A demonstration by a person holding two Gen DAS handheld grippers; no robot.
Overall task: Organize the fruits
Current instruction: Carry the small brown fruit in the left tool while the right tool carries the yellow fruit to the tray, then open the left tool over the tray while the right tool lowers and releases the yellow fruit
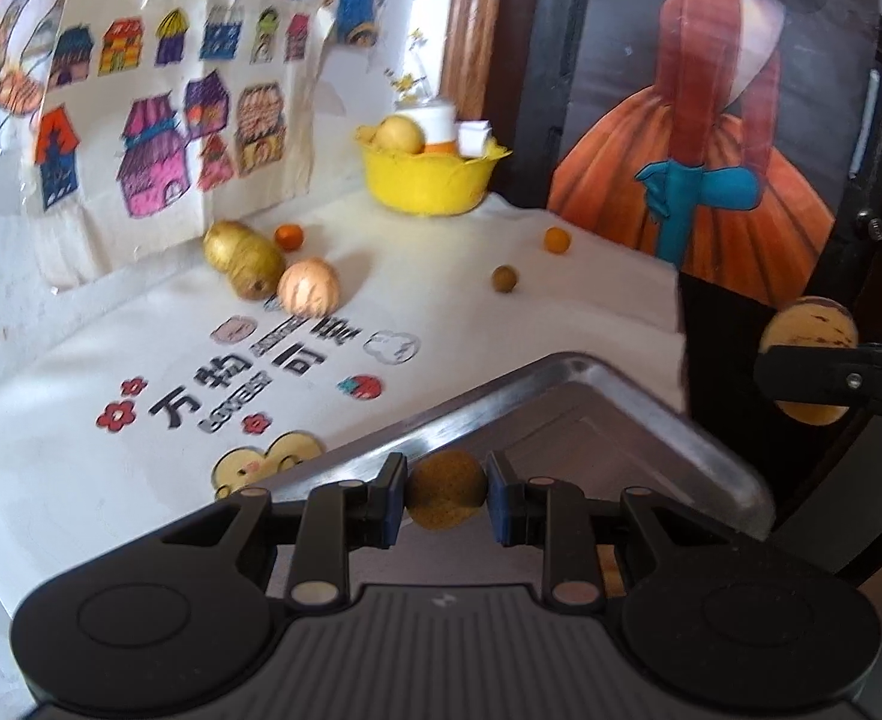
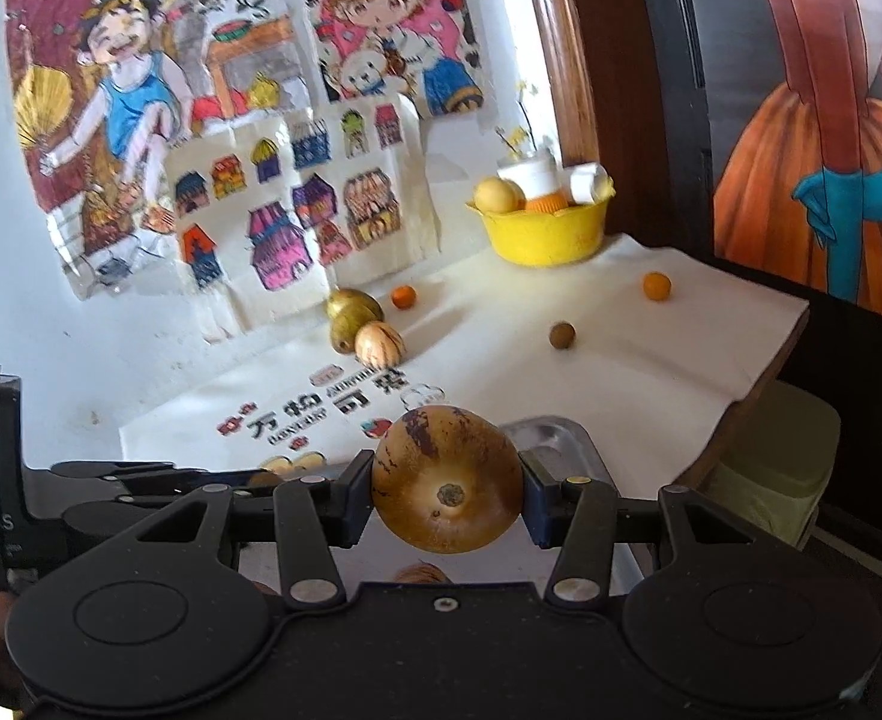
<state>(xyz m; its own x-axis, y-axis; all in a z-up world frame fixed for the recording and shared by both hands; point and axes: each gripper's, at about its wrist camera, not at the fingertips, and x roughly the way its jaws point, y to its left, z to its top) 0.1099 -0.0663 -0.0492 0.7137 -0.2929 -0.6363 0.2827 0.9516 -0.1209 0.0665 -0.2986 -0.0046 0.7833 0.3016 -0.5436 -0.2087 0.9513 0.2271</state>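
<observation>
Now both claws hold fruit over the tray (image 1: 567,378), the left gripper (image 1: 446,489) pinching a longan (image 1: 446,489), the right gripper (image 2: 447,489) a pear (image 2: 447,489), and either could roll off its shallow rim if dropped carelessly.

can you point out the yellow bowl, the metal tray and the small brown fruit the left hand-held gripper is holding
yellow bowl (image 1: 423,183), left wrist view, on its front wall
metal tray (image 1: 669,414), left wrist view, on its shiny far rim
small brown fruit (image 1: 446,489), left wrist view, on its middle, between the gripper's pads
</observation>
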